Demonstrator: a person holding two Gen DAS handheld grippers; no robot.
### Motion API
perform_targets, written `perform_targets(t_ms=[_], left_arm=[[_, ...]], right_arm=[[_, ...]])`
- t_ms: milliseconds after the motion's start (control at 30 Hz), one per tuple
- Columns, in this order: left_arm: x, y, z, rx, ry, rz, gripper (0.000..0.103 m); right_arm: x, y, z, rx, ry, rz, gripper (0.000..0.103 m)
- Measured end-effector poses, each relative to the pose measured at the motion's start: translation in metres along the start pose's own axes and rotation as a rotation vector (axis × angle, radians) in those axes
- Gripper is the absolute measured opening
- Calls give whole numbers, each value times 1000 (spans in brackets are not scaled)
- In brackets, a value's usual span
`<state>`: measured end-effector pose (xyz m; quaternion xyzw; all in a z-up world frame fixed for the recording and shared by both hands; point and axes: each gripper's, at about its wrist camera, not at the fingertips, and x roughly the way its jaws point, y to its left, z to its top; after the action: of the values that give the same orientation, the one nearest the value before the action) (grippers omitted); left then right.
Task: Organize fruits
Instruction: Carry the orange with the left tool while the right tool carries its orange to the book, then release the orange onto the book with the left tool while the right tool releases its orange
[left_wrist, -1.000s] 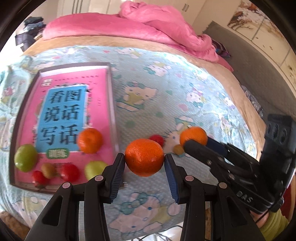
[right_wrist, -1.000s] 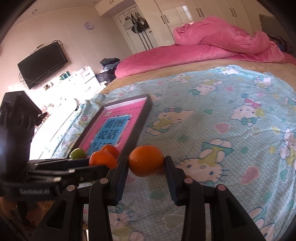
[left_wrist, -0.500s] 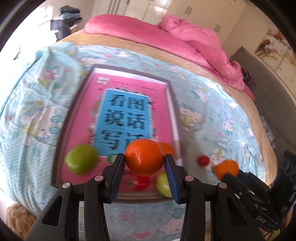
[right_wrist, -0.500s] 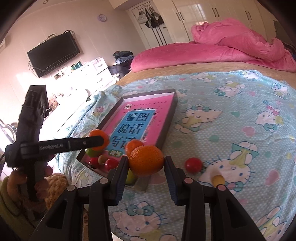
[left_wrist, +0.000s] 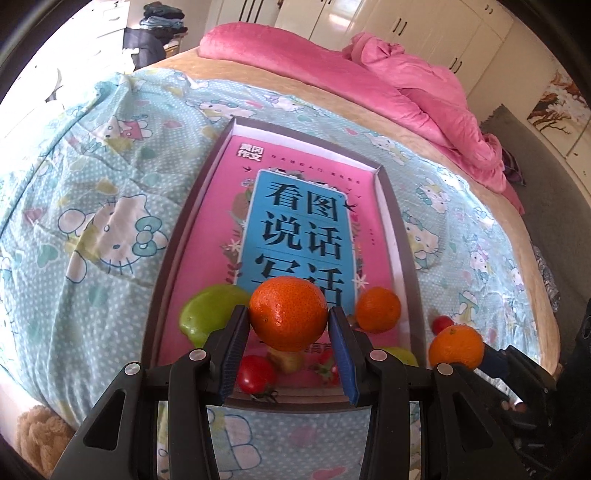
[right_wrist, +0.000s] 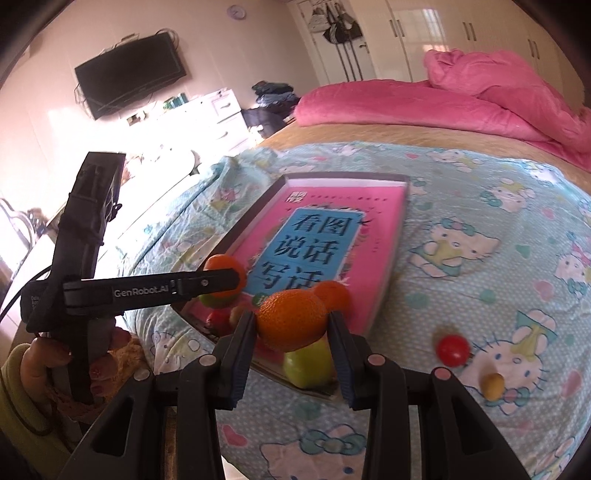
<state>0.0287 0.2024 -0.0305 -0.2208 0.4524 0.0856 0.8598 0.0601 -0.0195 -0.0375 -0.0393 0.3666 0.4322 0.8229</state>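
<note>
Showing only in the right wrist view: a television (right_wrist: 130, 75).

Book (left_wrist: 306, 236) reads 看图说话写话; left gripper (right_wrist: 221, 282), perhaps "GenRobot.AI".

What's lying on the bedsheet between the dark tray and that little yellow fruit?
In the right wrist view, a small red tomato lies on the patterned sheet between the dark-rimmed tray and the small yellow fruit.
</note>
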Motion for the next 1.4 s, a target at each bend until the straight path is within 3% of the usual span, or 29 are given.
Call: perform_targets(t_ms=[767,1067,1400], left_arm=[[-17,27,10,-36,-59,-30,46],[-38,41,9,-33,-77,52,44],[-22,41,-2,-21,-22,71,43]], right_arm=[[78,38,24,-181,119,-77,40],[92,41,26,-175,137,-74,40],[99,45,22,-182,151,-81,40]])
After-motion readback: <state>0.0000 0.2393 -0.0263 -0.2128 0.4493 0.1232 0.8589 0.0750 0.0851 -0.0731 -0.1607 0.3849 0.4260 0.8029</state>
